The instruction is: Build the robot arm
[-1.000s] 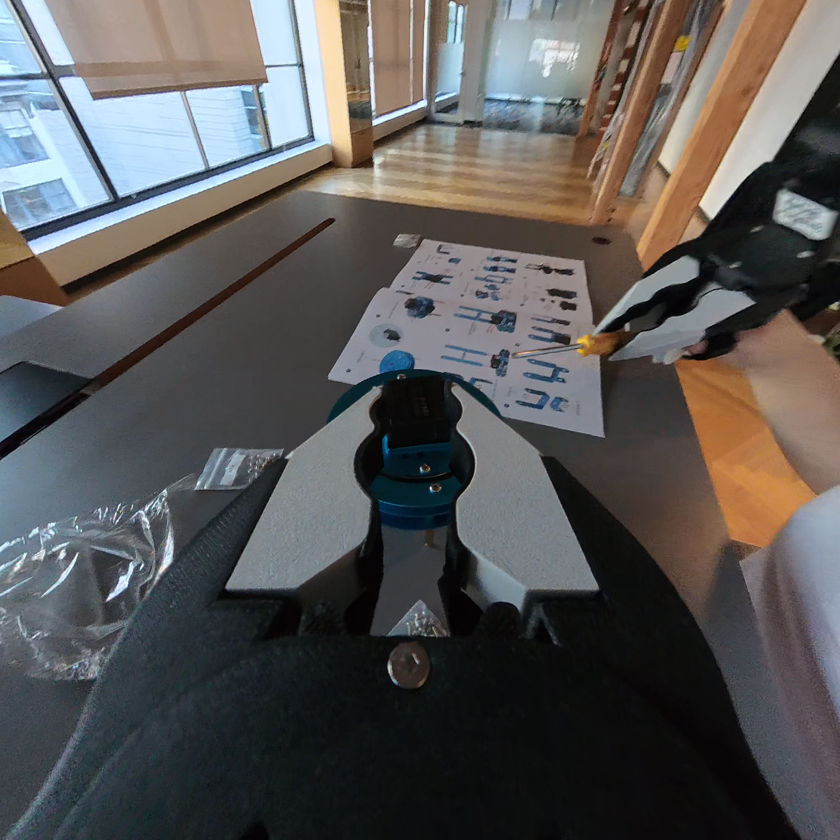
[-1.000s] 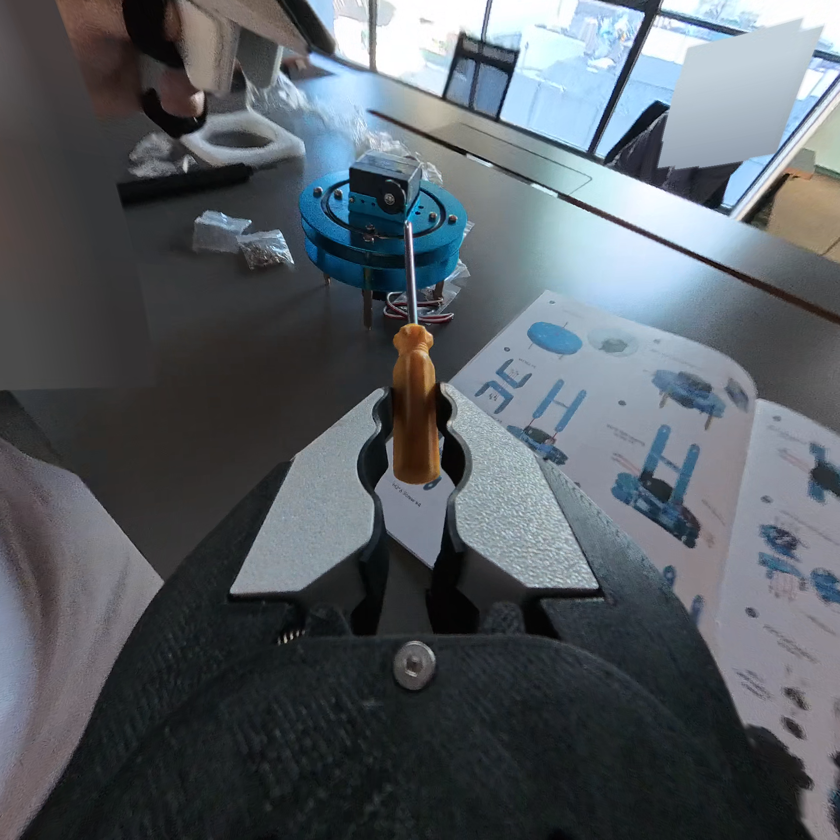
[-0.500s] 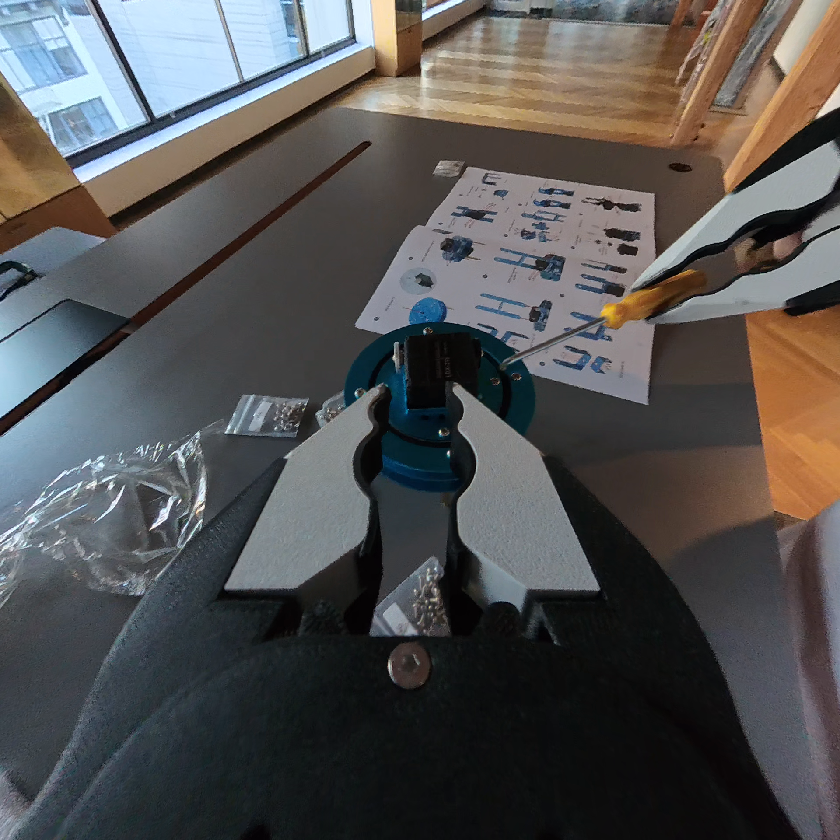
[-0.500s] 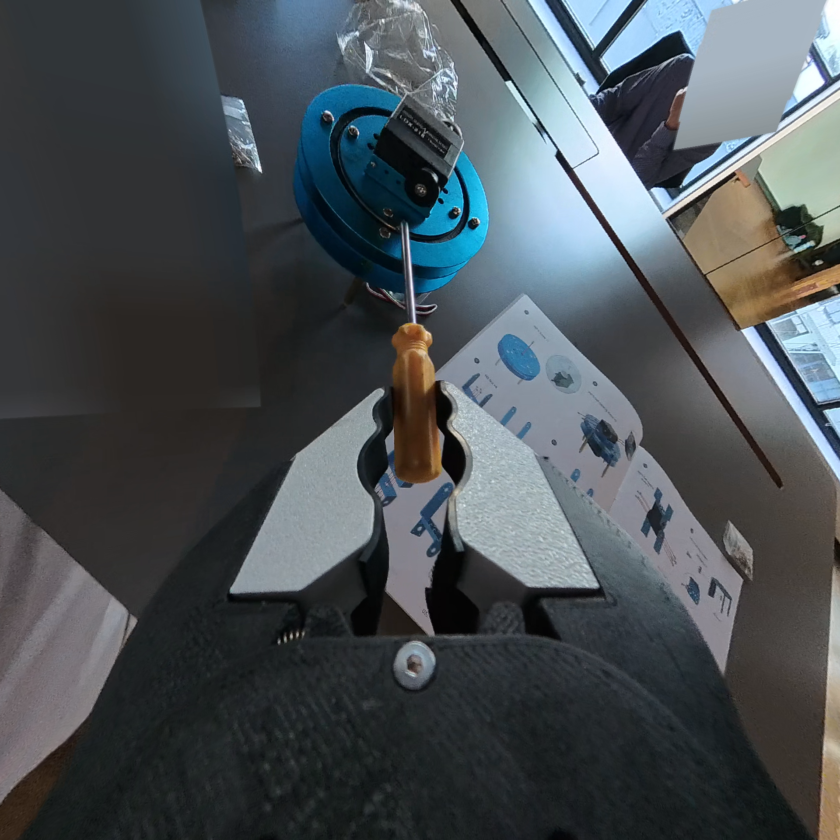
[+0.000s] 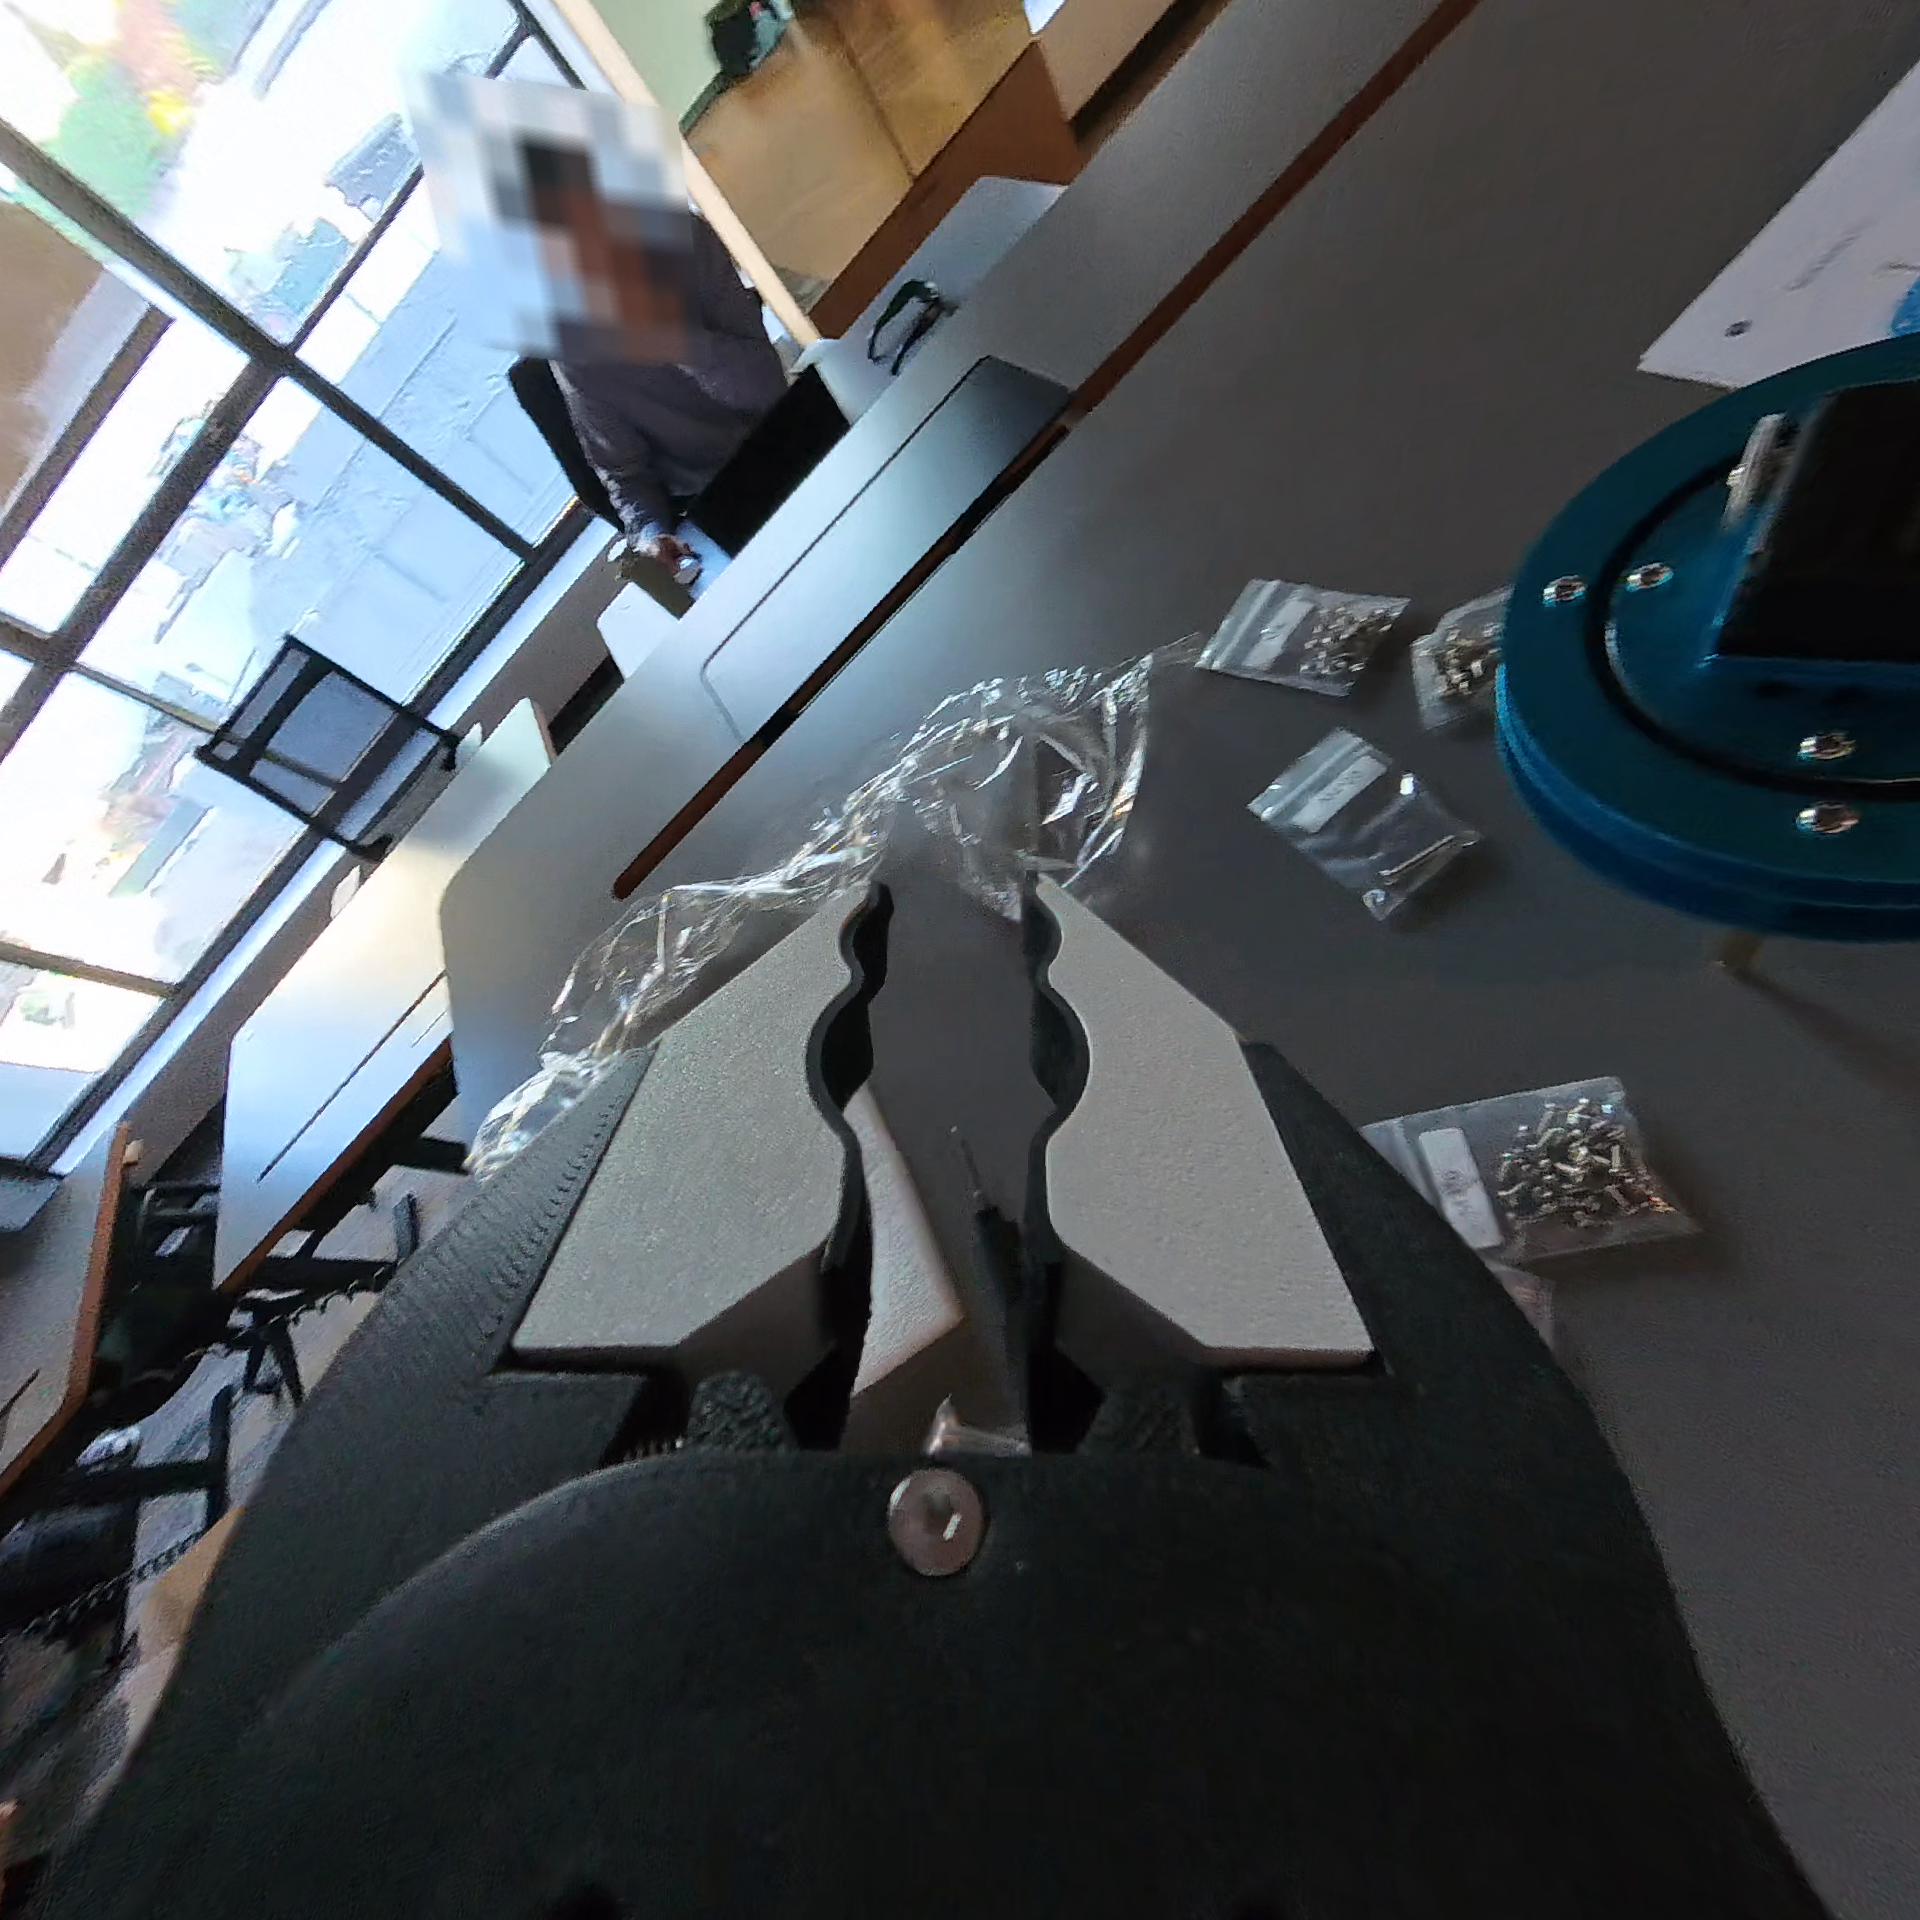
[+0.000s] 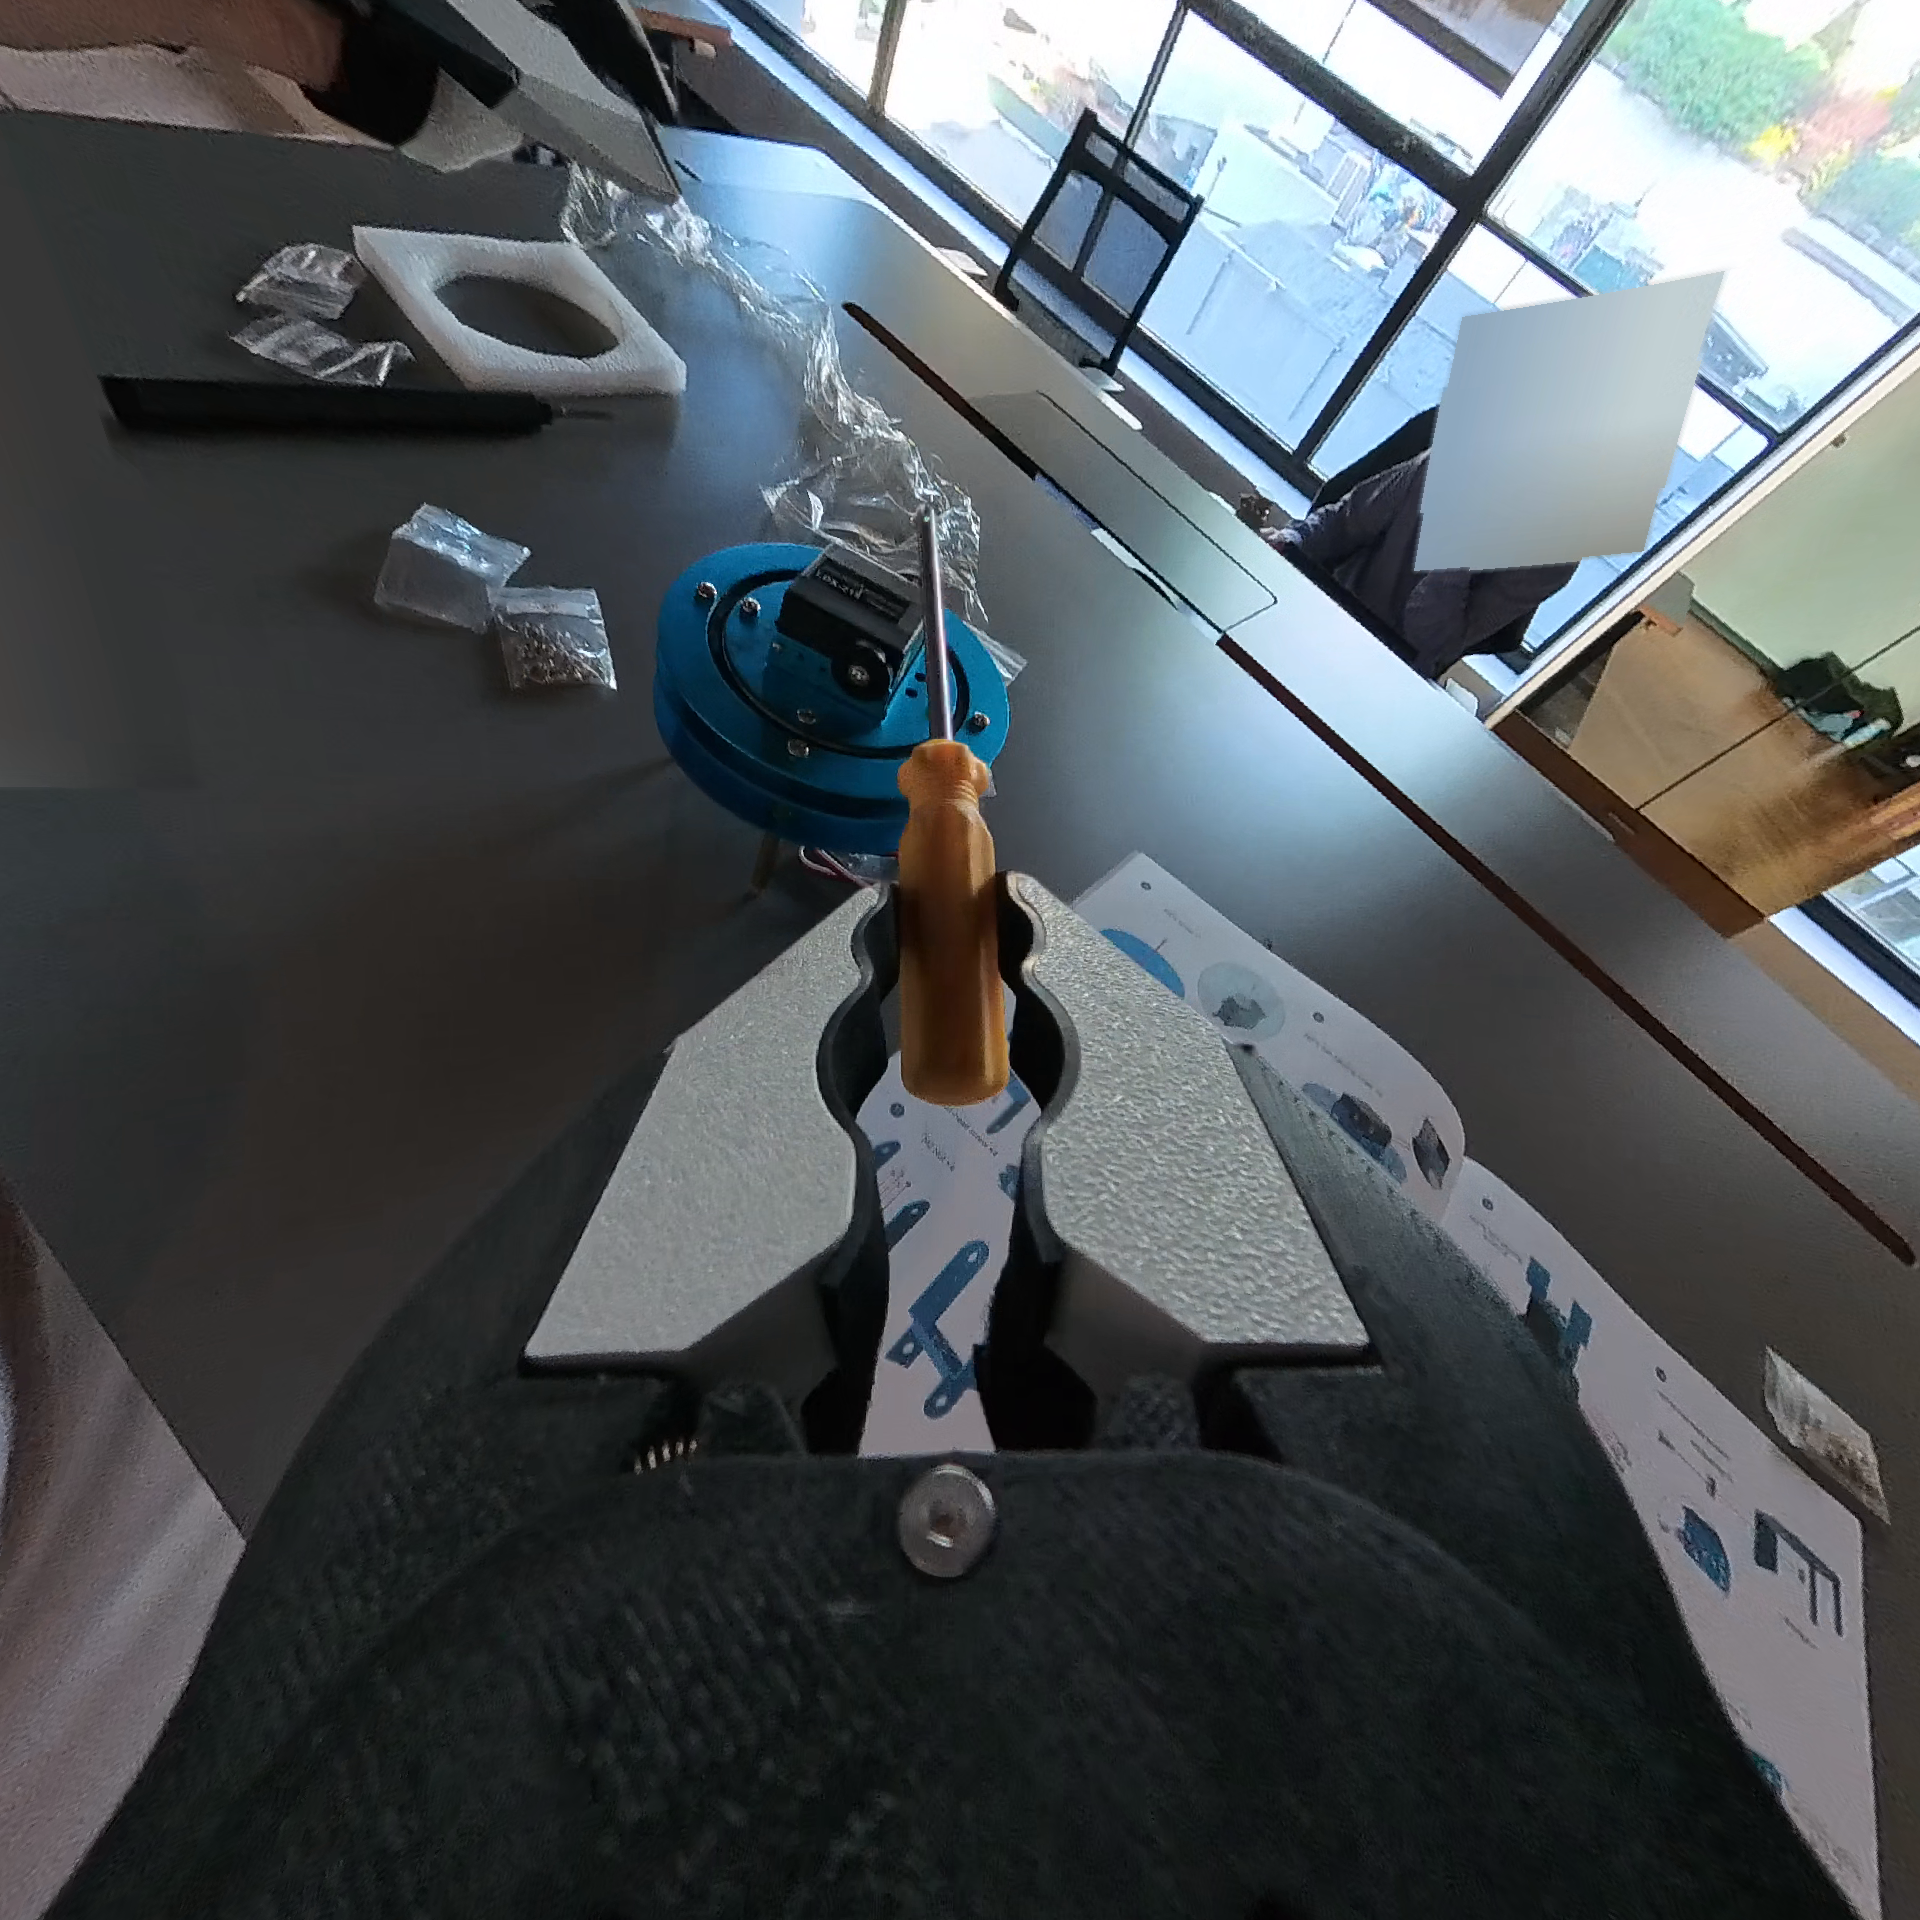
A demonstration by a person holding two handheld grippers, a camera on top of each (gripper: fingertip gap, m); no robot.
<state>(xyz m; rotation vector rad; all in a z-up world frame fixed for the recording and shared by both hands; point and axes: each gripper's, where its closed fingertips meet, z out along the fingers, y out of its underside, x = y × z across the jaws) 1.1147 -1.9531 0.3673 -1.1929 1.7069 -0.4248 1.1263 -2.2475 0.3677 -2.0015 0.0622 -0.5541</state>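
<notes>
Dark grey surface point(image 6: 312, 935) lies under both my claws. My right claw point(image 6: 951, 914) clenches an orange-handled screwdriver point(image 6: 951, 935), its shaft over the blue disc assembly point(image 6: 727, 717). My left claw point(image 5: 956, 914) gapes, holding nothing, with crumpled clear plastic point(image 5: 997, 769) just beyond.

Printed writing sits on the black servo block point(image 6: 854, 615) atop the blue round metal base point(image 6: 727, 727), white labels on clear plastic screw bags point(image 5: 1538, 1169), captions on white instruction sheets point(image 6: 1340, 1049); wording not given
</notes>
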